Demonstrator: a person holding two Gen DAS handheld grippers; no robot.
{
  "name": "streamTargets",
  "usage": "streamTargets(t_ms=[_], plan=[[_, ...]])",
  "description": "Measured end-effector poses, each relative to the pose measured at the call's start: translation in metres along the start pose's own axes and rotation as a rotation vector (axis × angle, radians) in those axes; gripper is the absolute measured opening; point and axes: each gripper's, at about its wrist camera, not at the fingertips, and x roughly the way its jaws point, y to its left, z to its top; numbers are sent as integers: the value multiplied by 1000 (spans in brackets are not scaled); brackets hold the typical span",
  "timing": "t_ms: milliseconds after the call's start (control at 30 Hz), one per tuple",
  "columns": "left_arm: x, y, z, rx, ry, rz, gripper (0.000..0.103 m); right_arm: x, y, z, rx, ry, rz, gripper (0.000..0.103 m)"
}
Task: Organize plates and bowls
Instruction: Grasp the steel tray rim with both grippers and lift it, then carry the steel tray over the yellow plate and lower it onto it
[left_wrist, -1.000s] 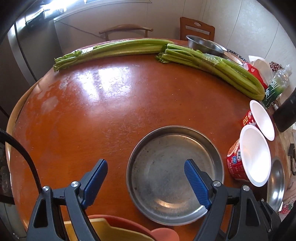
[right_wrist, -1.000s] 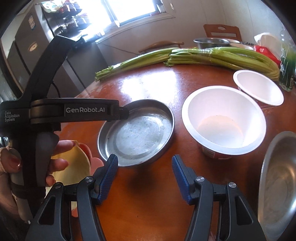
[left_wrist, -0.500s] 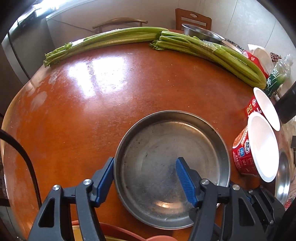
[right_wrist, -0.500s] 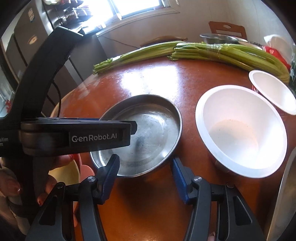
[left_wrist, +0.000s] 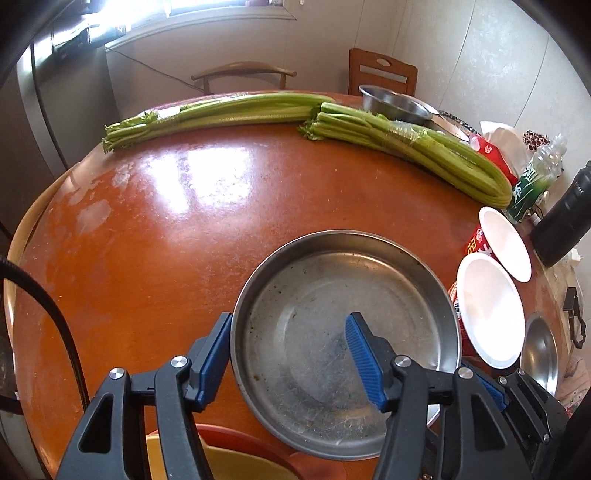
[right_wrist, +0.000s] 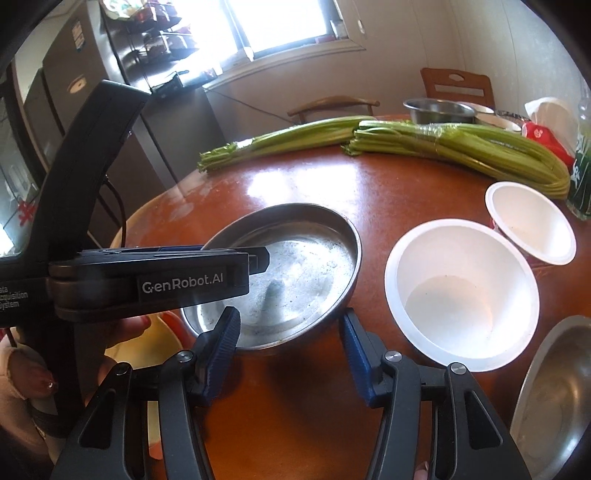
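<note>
A round steel plate lies on the orange table in front of both grippers. My left gripper straddles its left rim: one finger sits against the outer wall and the other stands inside, clear of the rim. Its jaws are closing. In the right wrist view my right gripper is open at the near wall of the plate, gripping nothing. Two white paper bowls stand to the right. A second steel plate lies at the far right.
A yellow bowl in a red one sits at the near edge, partly under the plate. Two celery bunches, a steel bowl, a green bottle and a black bottle line the far and right sides. A person's hand holds the left gripper.
My left gripper has narrowed and shifted right, so its fingers now straddle the plate's left rim. My right gripper has closed in on the plate's near edge and narrowed a little.
</note>
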Motion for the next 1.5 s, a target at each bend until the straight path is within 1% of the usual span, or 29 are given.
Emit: streamTargets(t_ms=[67, 333, 467, 567, 767, 900, 1033, 1167, 1300, 1500], plan=[[-7, -1, -2, 4, -12, 3, 61, -7, 2, 1, -8, -12, 8, 58], [-47, -1, -8, -18, -73, -30, 61, -33, 11, 7, -26, -45, 35, 57], [-73, 0, -21, -15, -112, -8, 61, -52, 23, 3, -51, -75, 65, 57], [-88, 2, -28, -25, -135, 1, 61, -65, 34, 2, -80, -95, 91, 58], [-118, 10, -51, -54, -175, 19, 61, -85, 55, -4, -139, -124, 121, 57], [-134, 17, -67, -71, -193, 33, 61, -96, 70, -12, -181, -134, 140, 57], [-152, 25, -82, -90, -221, 59, 61, -100, 83, -20, -213, -127, 168, 57], [-160, 28, -95, -95, -230, 81, 61, -101, 93, -28, -244, -123, 174, 57], [-159, 34, -109, -113, -220, 105, 61, -99, 100, -36, -265, -114, 185, 58], [-155, 43, -126, -142, -208, 106, 61, -92, 104, -48, -295, -92, 200, 58]])
